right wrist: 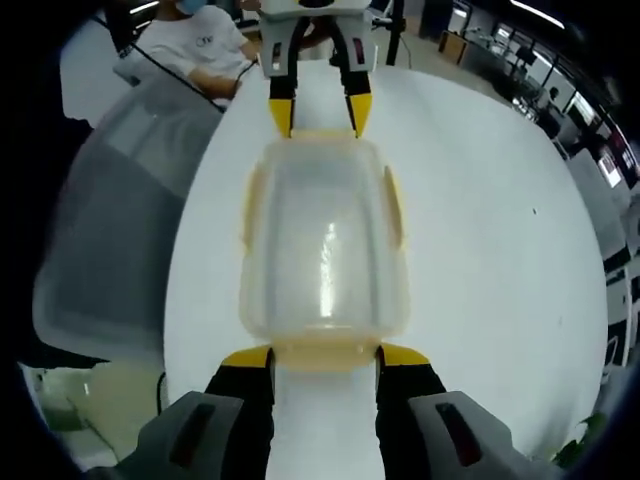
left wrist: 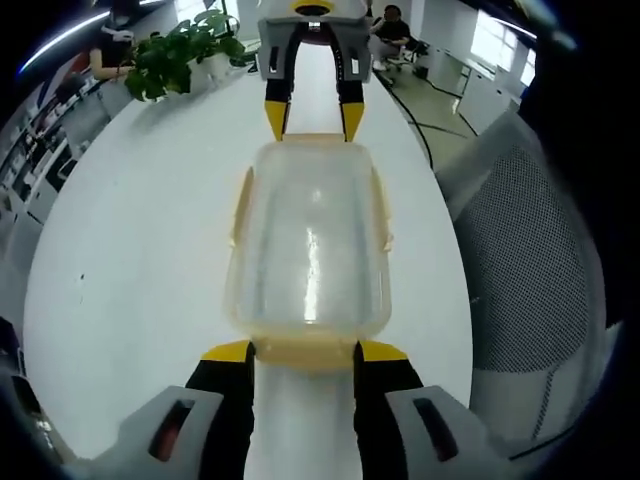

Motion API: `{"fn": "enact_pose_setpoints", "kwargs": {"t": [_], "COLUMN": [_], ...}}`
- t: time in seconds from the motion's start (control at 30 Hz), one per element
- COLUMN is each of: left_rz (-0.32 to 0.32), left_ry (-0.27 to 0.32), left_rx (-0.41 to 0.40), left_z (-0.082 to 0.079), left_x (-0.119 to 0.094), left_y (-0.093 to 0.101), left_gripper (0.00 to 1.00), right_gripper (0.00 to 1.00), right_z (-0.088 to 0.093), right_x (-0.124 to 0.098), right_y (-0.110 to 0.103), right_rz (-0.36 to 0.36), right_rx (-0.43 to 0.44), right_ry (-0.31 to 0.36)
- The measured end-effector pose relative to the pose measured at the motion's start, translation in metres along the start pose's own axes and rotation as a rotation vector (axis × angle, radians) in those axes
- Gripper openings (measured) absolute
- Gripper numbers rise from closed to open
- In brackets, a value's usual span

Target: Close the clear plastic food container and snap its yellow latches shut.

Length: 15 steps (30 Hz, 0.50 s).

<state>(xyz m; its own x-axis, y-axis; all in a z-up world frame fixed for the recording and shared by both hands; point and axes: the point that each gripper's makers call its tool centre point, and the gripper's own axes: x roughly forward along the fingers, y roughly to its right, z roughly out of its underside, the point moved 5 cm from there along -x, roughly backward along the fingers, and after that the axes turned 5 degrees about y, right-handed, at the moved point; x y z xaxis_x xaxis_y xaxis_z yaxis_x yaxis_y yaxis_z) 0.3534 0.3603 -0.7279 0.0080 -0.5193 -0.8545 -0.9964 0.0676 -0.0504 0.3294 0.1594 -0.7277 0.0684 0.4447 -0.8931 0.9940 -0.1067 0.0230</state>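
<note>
The clear plastic container (left wrist: 310,240) lies lengthwise on the white table (left wrist: 130,250) with its lid on top. Pale yellow latches (left wrist: 240,205) run along its long sides and its two ends. My left gripper (left wrist: 305,352) is open, its yellow tips standing either side of the near end latch. At the far end my right gripper (left wrist: 313,120) points back at me, open, its tips at the container's edge. In the right gripper view the same container (right wrist: 322,240) sits between my right gripper (right wrist: 325,357) near and my left gripper (right wrist: 320,112) far.
A potted plant (left wrist: 185,55) stands at the table's far left. A grey mesh chair (left wrist: 530,260) is close to the table's right edge, seen also as chair (right wrist: 120,200). A person in a white shirt (right wrist: 195,45) sits beyond the table.
</note>
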Motion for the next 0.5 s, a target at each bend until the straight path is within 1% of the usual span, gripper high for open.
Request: {"fn": "enact_pose_setpoints", "kwargs": {"t": [0.1,0.17,0.23,0.5], "left_rz": [-0.004,-0.005,-0.006,-0.02], "left_ry": [-0.011,-0.009,-0.012,-0.023], "left_rx": [0.01,0.005,0.003,-0.006], "left_z": [0.0001,0.0,-0.0016,-0.0018], "left_x": [0.0009,0.0012,0.0017,0.0035], "left_y": [0.0001,-0.0003,0.0011,0.0027], "left_gripper": [0.37,0.37,0.37,0.38], "right_gripper": [0.38,0.38,0.38,0.38], "right_z": [0.0001,0.0024,0.0027,0.0064], "right_x": [0.0014,0.004,0.0041,0.0064], "right_y": [-0.0003,-0.0008,-0.0006,0.0034], "right_rz": [0.008,0.013,0.014,0.015], "right_rx": [-0.005,-0.024,-0.019,-0.014], "right_ry": [0.001,-0.011,-0.012,0.009]}}
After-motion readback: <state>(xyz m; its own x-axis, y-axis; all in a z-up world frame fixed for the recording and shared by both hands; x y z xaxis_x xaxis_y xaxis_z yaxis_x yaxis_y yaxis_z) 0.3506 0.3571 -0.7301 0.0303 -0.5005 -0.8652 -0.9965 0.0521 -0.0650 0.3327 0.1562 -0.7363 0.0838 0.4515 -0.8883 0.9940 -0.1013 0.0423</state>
